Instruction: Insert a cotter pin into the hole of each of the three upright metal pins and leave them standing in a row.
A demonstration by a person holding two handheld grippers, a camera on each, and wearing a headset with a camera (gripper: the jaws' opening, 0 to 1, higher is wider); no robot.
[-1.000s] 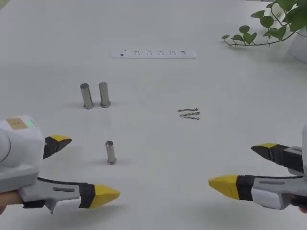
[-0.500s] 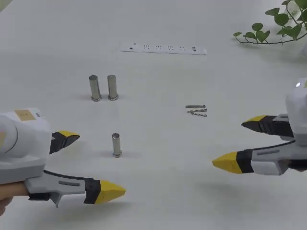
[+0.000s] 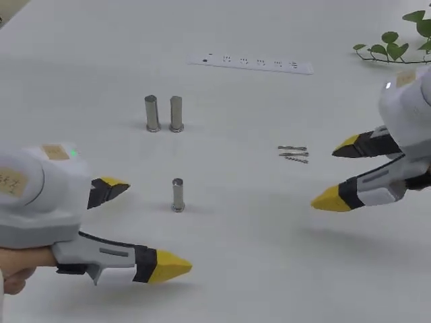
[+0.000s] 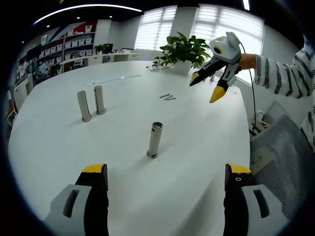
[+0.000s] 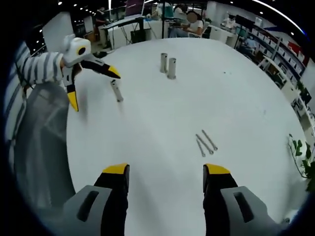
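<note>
Three upright metal pins stand on the white table: two side by side (image 3: 151, 113) (image 3: 176, 113) at the back, and a single pin (image 3: 178, 194) nearer me, also the near pin (image 4: 154, 140) in the left gripper view. Three cotter pins (image 3: 293, 154) lie loose to the right, seen as cotter pins (image 5: 204, 143) ahead of the right jaws. My left gripper (image 3: 141, 225) hovers open, low and left of the single pin. My right gripper (image 3: 340, 171) hangs open just right of the cotter pins, above the table. Both hold nothing.
A white power strip (image 3: 250, 64) lies at the back of the table. A potted plant's leaves (image 3: 397, 42) reach in at the far right. In the left gripper view a chair (image 4: 278, 152) stands beside the table edge.
The right gripper has risen and moved forward toward the cotter pins. The left gripper has edged forward slightly. The head view has shifted, so everything sits further right.
</note>
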